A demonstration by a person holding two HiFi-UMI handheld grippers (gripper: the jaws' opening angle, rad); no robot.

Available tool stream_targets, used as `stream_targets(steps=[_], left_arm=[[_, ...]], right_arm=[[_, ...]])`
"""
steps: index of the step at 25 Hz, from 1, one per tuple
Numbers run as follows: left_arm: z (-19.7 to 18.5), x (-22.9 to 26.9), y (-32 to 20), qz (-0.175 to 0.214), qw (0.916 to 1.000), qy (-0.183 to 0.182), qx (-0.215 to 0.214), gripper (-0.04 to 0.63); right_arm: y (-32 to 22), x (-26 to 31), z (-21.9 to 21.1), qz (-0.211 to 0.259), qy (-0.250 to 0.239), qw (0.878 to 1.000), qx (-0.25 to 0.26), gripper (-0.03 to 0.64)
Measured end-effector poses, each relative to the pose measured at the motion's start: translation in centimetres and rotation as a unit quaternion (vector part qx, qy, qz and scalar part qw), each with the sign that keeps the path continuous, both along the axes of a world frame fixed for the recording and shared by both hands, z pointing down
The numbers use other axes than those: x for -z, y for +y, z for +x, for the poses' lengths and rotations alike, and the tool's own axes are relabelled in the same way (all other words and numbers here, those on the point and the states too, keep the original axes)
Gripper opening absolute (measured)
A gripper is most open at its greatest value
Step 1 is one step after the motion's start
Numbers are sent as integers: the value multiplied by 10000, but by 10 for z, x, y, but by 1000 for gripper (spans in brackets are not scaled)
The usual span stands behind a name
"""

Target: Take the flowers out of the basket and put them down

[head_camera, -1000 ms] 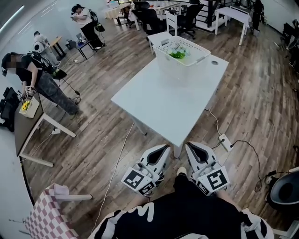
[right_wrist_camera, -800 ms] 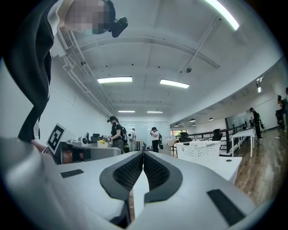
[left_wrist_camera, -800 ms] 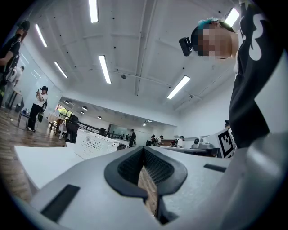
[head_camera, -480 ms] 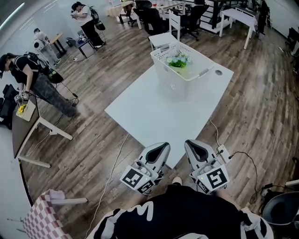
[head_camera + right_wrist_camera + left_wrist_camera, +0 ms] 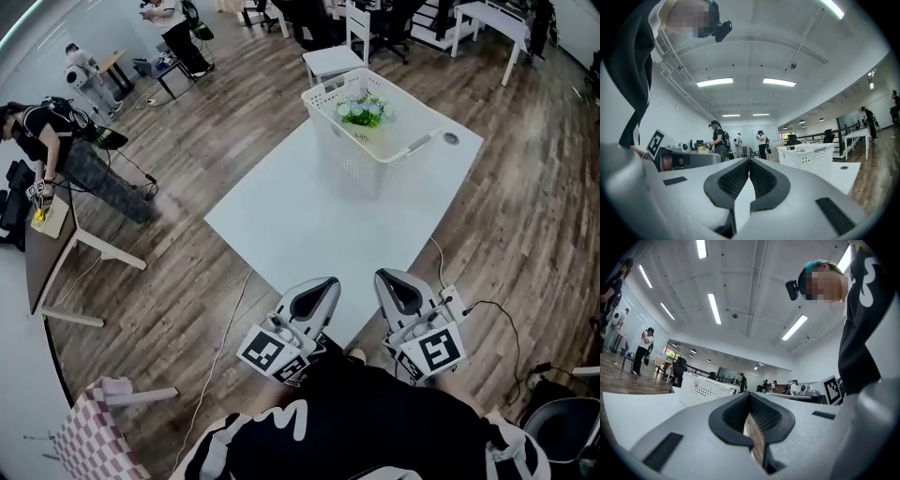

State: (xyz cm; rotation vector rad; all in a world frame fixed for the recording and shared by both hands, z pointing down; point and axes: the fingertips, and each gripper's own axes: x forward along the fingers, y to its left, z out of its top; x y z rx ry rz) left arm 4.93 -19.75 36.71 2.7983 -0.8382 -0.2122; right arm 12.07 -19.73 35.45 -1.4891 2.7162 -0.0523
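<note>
A white perforated basket (image 5: 375,131) stands at the far end of the white table (image 5: 319,225). Green and white flowers (image 5: 364,111) lie inside it. The basket also shows in the left gripper view (image 5: 701,389) and in the right gripper view (image 5: 808,155), far ahead of the jaws. My left gripper (image 5: 322,282) and right gripper (image 5: 387,277) hang side by side just off the table's near edge, close to my body. Both are shut with nothing between their tips, as seen at the left gripper (image 5: 749,396) and the right gripper (image 5: 749,161).
Wooden floor surrounds the table. A power strip and cable (image 5: 450,300) lie on the floor at the right. A person (image 5: 66,150) bends beside a dark desk (image 5: 47,253) at the left. Chairs and white desks (image 5: 337,56) stand behind the basket. A checked cloth (image 5: 89,441) sits at lower left.
The view has closed in on the table: basket and table now sit lower and larger in the head view. Both grippers stay shut in front of my body.
</note>
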Motion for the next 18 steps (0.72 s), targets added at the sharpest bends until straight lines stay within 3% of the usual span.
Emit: stream_targets(steps=[11,18], left_arm=[[20,2,-87,34,9984,50,-564,5],[25,1,-149,-86,9976,85,-685,5]], right_arm=[[-75,8,19,83,112,9987,-491,18],[-135,17,34,108,45,9966,-810,18]])
